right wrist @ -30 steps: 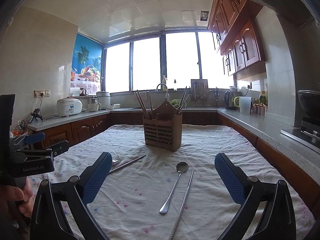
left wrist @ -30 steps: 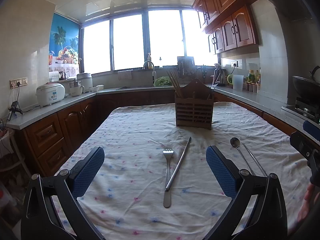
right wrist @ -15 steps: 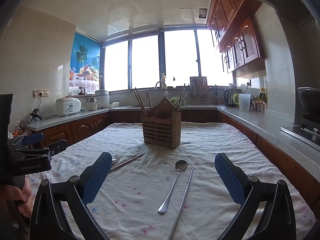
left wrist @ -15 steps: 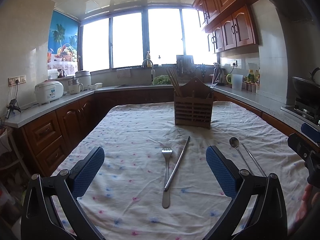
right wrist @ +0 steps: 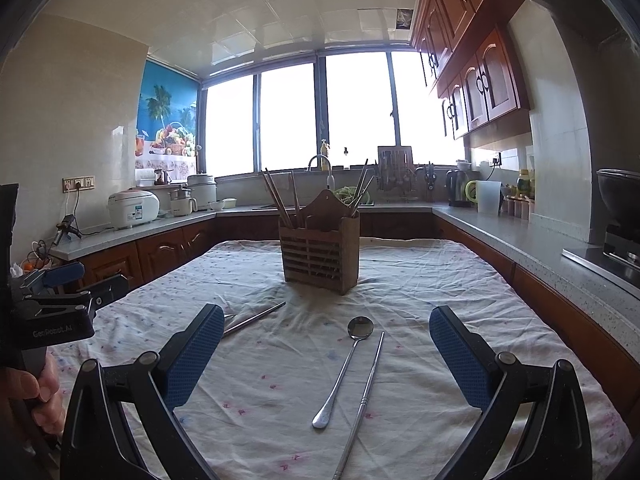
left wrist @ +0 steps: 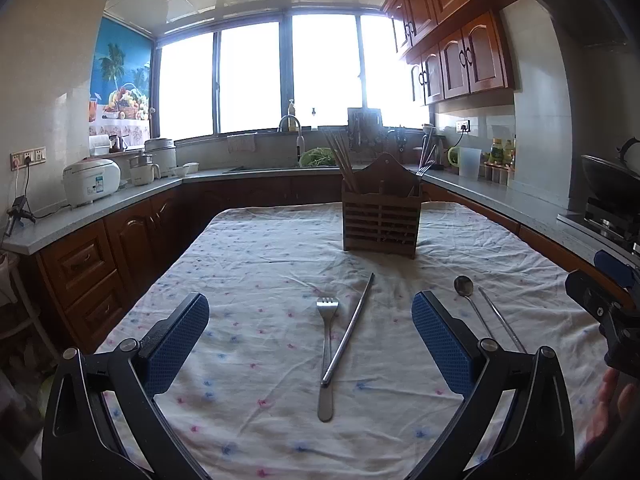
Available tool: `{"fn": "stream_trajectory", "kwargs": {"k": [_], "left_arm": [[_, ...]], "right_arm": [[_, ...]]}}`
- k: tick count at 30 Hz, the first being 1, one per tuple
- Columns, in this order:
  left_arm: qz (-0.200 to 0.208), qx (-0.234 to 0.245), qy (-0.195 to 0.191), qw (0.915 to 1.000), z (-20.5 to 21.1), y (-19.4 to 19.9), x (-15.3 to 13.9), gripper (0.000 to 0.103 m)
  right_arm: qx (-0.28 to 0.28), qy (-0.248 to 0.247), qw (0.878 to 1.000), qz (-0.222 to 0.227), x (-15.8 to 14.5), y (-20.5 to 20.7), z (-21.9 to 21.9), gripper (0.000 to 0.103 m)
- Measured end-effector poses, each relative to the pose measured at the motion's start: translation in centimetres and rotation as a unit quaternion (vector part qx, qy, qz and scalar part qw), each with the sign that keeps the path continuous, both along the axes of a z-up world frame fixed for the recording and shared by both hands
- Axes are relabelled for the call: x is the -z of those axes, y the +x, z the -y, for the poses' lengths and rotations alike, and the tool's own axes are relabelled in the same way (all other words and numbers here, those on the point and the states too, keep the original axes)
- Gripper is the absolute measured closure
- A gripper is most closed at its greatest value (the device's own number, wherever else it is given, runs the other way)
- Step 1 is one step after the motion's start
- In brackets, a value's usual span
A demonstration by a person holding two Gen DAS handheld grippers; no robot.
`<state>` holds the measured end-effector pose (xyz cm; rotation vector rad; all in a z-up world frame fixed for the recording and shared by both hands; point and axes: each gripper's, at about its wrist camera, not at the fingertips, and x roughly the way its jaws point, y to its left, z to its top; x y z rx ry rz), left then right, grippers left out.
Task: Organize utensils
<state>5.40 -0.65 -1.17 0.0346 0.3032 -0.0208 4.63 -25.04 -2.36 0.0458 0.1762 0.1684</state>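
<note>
A metal fork [left wrist: 326,354] and a metal chopstick [left wrist: 349,328] lie crossed on the floral tablecloth, between the wide-apart blue pads of my open left gripper [left wrist: 310,332]. A spoon [right wrist: 344,368] and a thin metal chopstick [right wrist: 362,404] lie side by side between the pads of my open right gripper [right wrist: 326,344]. Farther back stands a slatted wooden utensil holder [left wrist: 380,220], also seen as the holder [right wrist: 320,256], with wooden chopsticks sticking up on its left. Both grippers hover above the table and hold nothing.
Table with white cloth [left wrist: 260,264], ringed by counters. Rice cooker [left wrist: 92,182] on the left counter, sink and tap [left wrist: 290,124] under the window, jug [left wrist: 468,162] and stove with wok [left wrist: 608,184] on the right. A hand [right wrist: 28,396] holds the left gripper's handle.
Both cameras have drifted slightly, with the scene shifting a little in each view. The utensils have stayed put and both grippers stay open.
</note>
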Motion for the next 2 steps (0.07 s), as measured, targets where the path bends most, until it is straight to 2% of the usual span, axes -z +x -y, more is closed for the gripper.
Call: {"fn": "stream_trajectory", "kwargs": {"k": [2], "left_arm": [[-0.002,-0.002,-0.001,1.0,-0.05,0.14,0.01,0.0]], "right_arm": [[0.002,0.001,1.0,-0.005,-0.07,0.28,0.15,0.0]]}}
